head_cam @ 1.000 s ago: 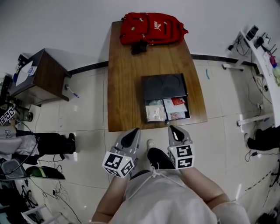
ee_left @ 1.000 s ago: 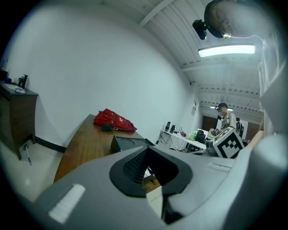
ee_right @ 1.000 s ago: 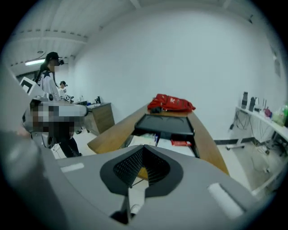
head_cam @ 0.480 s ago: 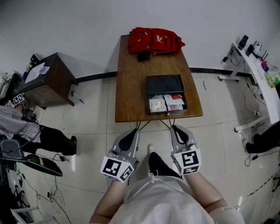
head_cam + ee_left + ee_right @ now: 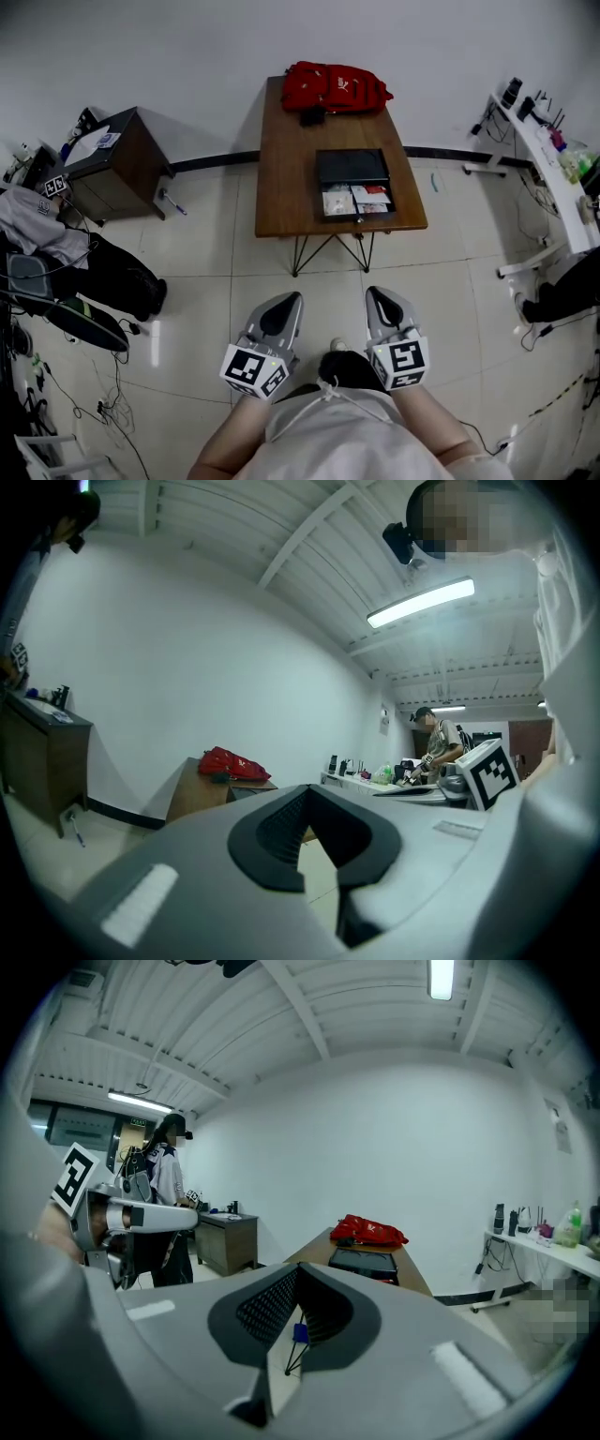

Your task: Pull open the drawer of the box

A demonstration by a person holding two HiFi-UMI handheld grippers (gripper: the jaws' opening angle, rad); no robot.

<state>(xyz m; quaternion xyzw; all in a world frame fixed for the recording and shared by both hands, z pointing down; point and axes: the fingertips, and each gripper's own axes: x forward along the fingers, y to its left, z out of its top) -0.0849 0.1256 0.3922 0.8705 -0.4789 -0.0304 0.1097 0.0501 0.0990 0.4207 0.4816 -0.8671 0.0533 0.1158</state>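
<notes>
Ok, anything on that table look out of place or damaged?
Nothing stands out. The black box sits square on the wooden table, drawer open, contents inside, nothing spilled. The red backpack lies at the far end. Left gripper and right gripper are empty, off the table.

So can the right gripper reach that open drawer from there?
Probably not: the right gripper hangs near the person, a stretch of floor short of the drawer on the table. Nothing blocks it.
</notes>
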